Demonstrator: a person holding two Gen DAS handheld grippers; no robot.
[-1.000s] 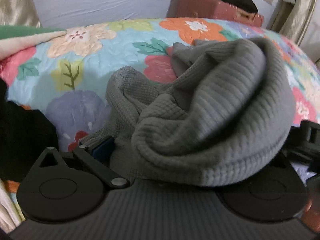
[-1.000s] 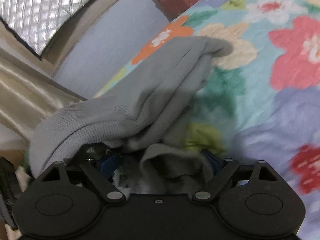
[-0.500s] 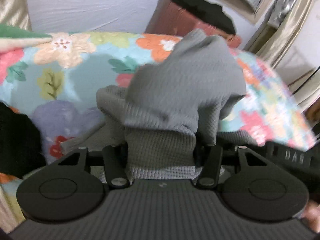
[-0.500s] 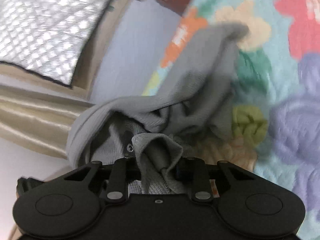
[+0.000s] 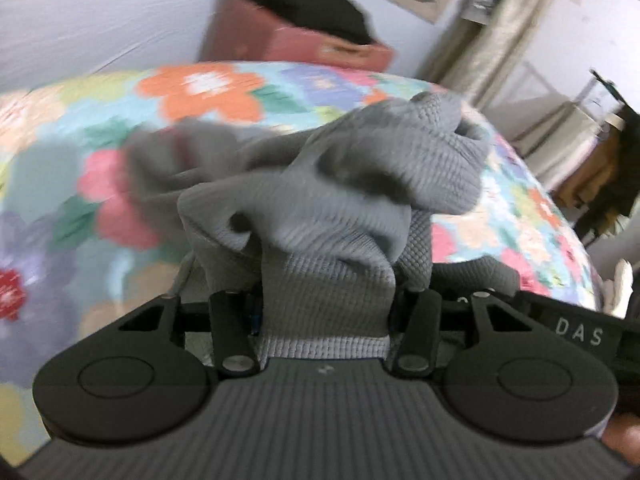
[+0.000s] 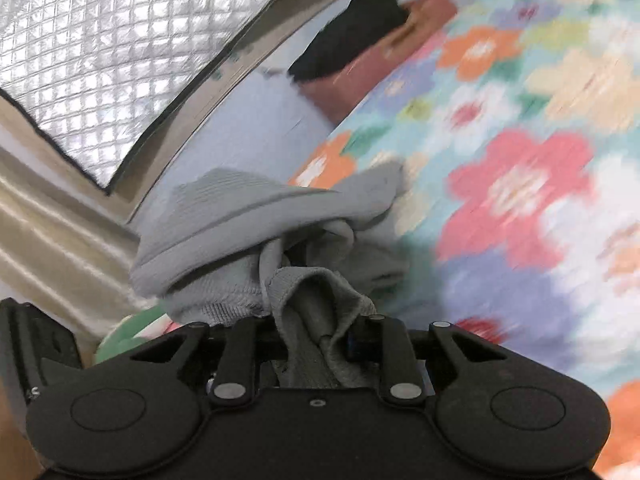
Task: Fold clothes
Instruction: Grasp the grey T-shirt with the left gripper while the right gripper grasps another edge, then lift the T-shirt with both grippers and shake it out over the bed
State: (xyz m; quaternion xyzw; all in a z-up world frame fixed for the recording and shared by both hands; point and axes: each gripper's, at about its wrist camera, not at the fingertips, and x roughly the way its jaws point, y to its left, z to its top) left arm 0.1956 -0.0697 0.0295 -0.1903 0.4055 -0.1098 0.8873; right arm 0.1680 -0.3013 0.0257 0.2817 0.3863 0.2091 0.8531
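A grey waffle-knit garment (image 5: 340, 200) hangs bunched in front of both cameras, lifted above the flowered bedspread (image 5: 80, 184). My left gripper (image 5: 326, 308) is shut on a ribbed hem of it; the cloth covers the fingertips. My right gripper (image 6: 316, 332) is shut on another folded edge of the same garment (image 6: 248, 216), which drapes to the left and trails onto the bed. The right gripper's black body shows at the right edge of the left wrist view (image 5: 576, 332).
A reddish-brown box (image 5: 296, 44) with a black cloth on top stands at the head of the bed against the pale wall. A quilted silver window cover (image 6: 100, 40) and beige curtain (image 6: 52, 224) lie to the left. A green-and-cream cloth (image 6: 132, 332) lies below the garment.
Both grippers closed on the grey garment and lifted it off the bed. The views have swung right, with motion blur on the bedspread.
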